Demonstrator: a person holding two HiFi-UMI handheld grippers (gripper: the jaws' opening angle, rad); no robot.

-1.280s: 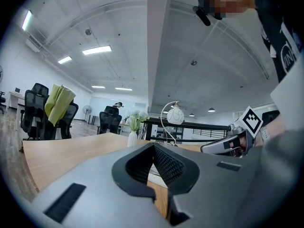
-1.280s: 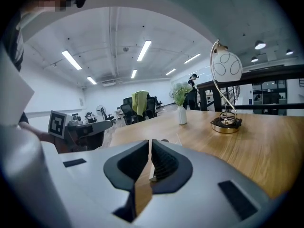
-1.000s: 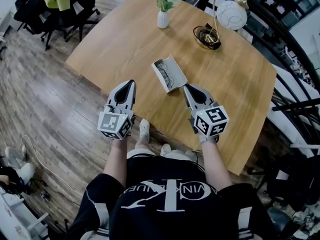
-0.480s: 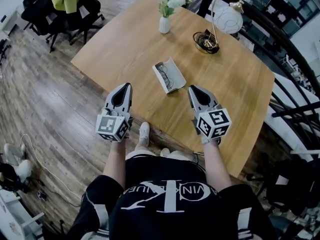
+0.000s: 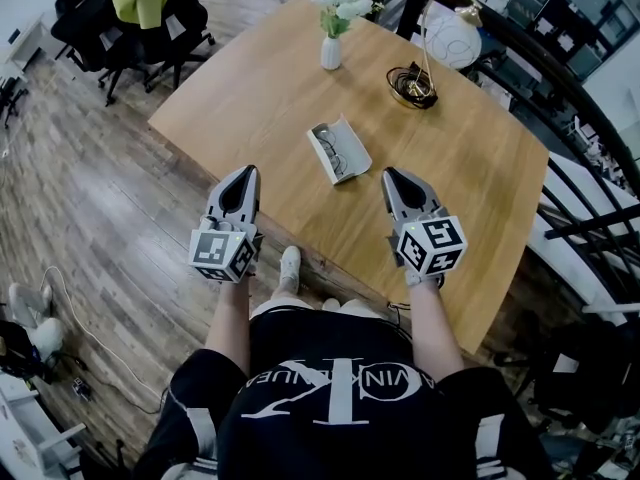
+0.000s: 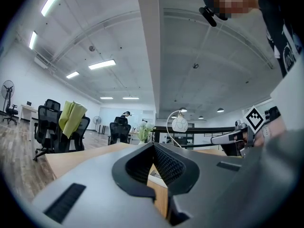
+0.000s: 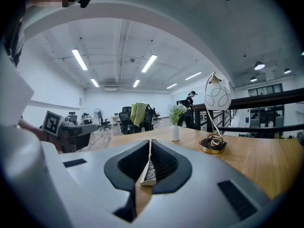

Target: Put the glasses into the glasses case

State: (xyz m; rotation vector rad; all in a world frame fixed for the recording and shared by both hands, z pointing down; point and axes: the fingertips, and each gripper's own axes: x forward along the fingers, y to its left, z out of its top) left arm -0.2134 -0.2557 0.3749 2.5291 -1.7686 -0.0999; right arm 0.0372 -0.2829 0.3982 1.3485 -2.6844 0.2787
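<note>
glasses case (image 5: 340, 151): lies open on the surface (image 5: 260, 88), at 12 o'clock from the person and well clear of both grippers.
contents: the glasses (image 5: 334, 152) look already laid inside, dark frame on pale lining. Too small to tell if both temples are folded below the rim.
other containers: the white vase (image 5: 330, 50) at 12 o'clock beyond the case holds pale flowers. The lamp (image 5: 452, 36) stands at 1 o'clock, with something dark coiled at its base.
left gripper (image 5: 244, 173): at 10 o'clock from the person, over the surface's near edge. Its fingers (image 6: 168, 163) are clenched tip to tip with nothing in them.
right gripper (image 5: 393, 176): at 1 o'clock over the surface, fingers (image 7: 164, 163) pressed together and empty. The case shows past their tips.
task state: my read is that the glasses are in and only the lid is left to do.
risk 1: a temple or rim sitting proud of the case edge gets pinched or bent when the lid comes down.
risk 2: the case is light and loose on smooth wood. A one-sided push with clenched fingers could skate or spin it instead of closing it, so the other gripper should brace it.
risk 3: tipping the case while working the lid could spill the glasses back out.
risk 4: low. The vase and lamp are well apart from the case, so only an overshoot toward 12 to 1 o'clock could hit them.
</note>
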